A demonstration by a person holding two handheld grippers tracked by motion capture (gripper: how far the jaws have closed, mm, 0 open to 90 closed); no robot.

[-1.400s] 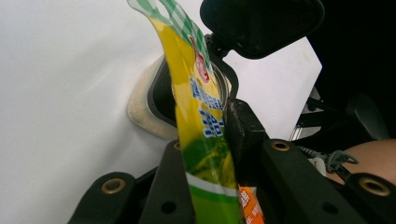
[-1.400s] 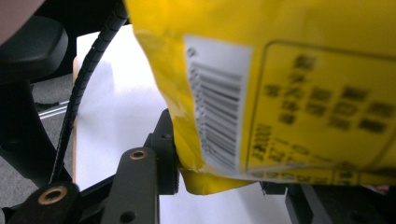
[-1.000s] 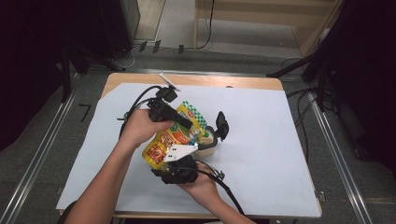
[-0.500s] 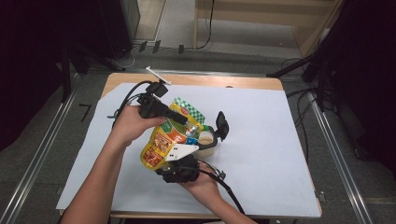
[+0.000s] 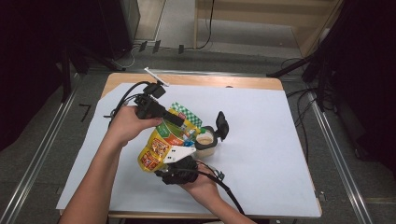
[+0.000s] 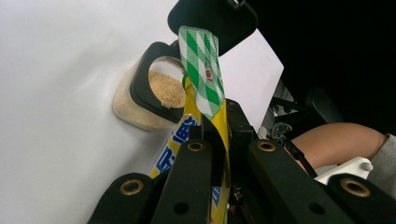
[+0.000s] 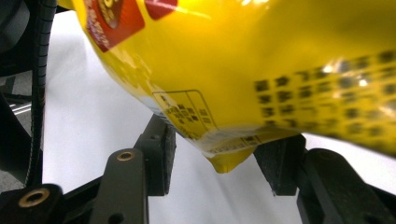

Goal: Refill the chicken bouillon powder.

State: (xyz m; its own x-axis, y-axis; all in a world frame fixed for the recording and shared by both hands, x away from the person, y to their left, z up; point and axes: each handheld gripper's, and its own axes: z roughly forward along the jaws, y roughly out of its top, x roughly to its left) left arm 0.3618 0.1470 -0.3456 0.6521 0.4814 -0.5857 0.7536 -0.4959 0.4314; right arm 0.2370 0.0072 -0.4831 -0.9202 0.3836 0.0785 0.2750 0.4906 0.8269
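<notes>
Left tool (image 5: 180, 122) pinches the yellow pouch (image 5: 161, 144) beside the open jar (image 5: 206, 143); right tool (image 7: 212, 158) open beneath.

Our grippers are black: the left gripper (image 5: 180, 122) trails looped black cables, the right gripper (image 5: 173, 163) carries a white plate. Brass-ringed screw holes dot our jaws. A grey sleeve (image 6: 385, 151) shows.

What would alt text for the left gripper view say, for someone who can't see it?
The left gripper is shut on a yellow pouch with a green-checked top, holding it edge-on beside an open jar of tan powder on a white sheet. The jar's black lid is flipped back.
</notes>
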